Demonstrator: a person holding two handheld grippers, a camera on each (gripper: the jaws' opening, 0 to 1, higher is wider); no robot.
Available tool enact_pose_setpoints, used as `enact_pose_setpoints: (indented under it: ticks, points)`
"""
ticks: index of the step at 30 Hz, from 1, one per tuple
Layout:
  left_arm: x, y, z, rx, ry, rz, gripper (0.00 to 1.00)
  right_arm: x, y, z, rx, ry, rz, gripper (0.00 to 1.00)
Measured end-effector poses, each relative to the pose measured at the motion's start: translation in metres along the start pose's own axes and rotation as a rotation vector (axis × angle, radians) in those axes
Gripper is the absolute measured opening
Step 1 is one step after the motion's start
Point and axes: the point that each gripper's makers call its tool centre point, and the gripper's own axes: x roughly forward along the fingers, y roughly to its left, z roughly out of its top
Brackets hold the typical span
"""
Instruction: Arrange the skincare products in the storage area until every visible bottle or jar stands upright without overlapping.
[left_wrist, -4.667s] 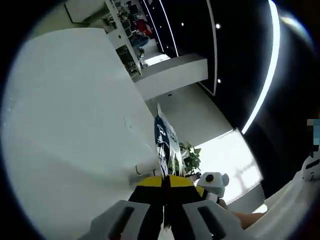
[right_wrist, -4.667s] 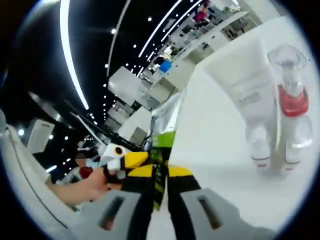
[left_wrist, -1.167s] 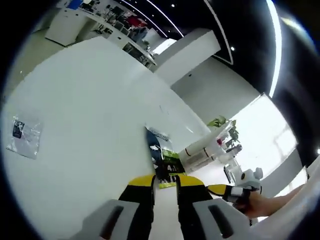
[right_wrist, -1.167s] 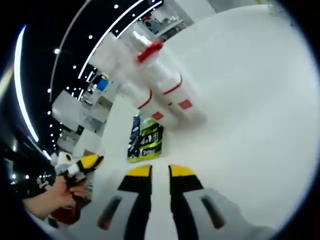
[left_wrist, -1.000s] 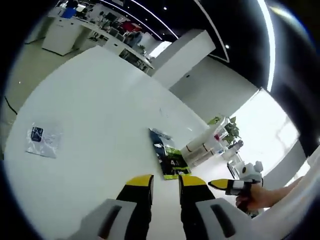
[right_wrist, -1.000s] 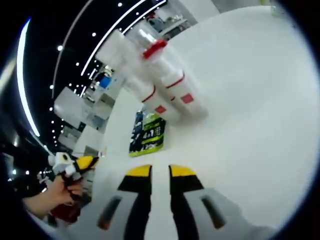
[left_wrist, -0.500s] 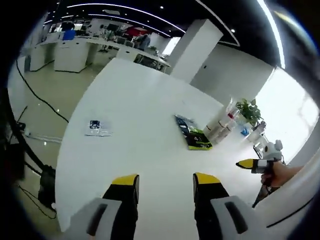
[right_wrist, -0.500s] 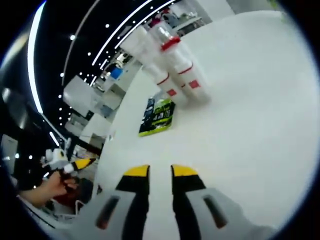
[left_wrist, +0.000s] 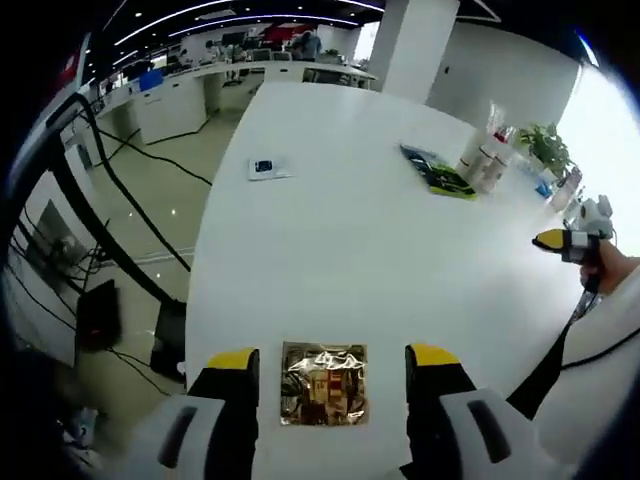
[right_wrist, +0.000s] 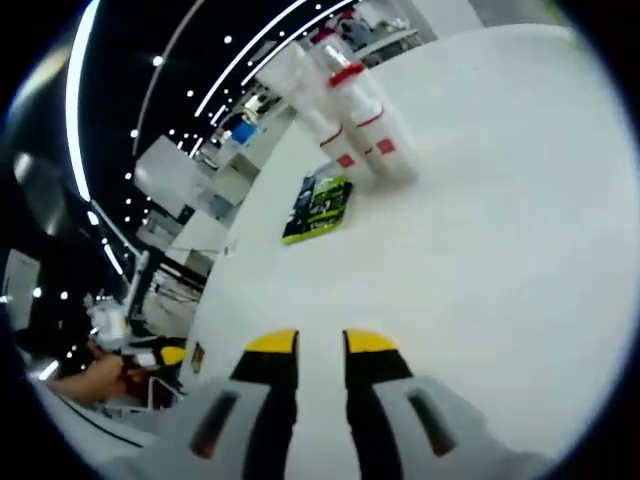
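- The left tool (left_wrist: 333, 360), grey with yellow-tipped jaws, hovers over the near edge of the large white desk (left_wrist: 340, 230) with its jaws set wide apart and nothing between them.
- A shiny gold foil sachet (left_wrist: 323, 383) lies flat on the desk between those jaws, touching neither.
- Far across the desk a cluster of upright clear skincare bottles with red caps and bands (left_wrist: 487, 155) stands near the right far corner.
- A flat dark and green sachet (left_wrist: 437, 172) lies just beside the bottles, on their left.
- A small clear sachet with a dark blue patch (left_wrist: 268, 168) lies alone towards the far left of the desk, well apart from the rest.
- The right tool (right_wrist: 310, 344) hangs above bare desk with its jaws narrow, a slim gap between the yellow tips, gripping nothing.
- In the left gripper view the right tool shows at the right edge, held in a person's hand (left_wrist: 605, 268).
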Motion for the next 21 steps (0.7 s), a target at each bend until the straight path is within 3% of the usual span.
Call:
enact_pose_setpoints:
  ticks: [4,12,21]
  points:
    - [0.002,0.003,-0.011,0.046,0.027,0.045,0.58,-0.002,0.005,-0.001,-0.017,0.0,0.009,0.16]
    - [0.012,0.01,-0.027,0.076,0.063,0.072,0.52,-0.009,0.002,-0.007,-0.035,0.0,0.004,0.16]
    - [0.013,0.014,-0.02,0.133,0.068,0.079,0.46,-0.02,-0.005,-0.017,-0.04,0.003,-0.022,0.16]
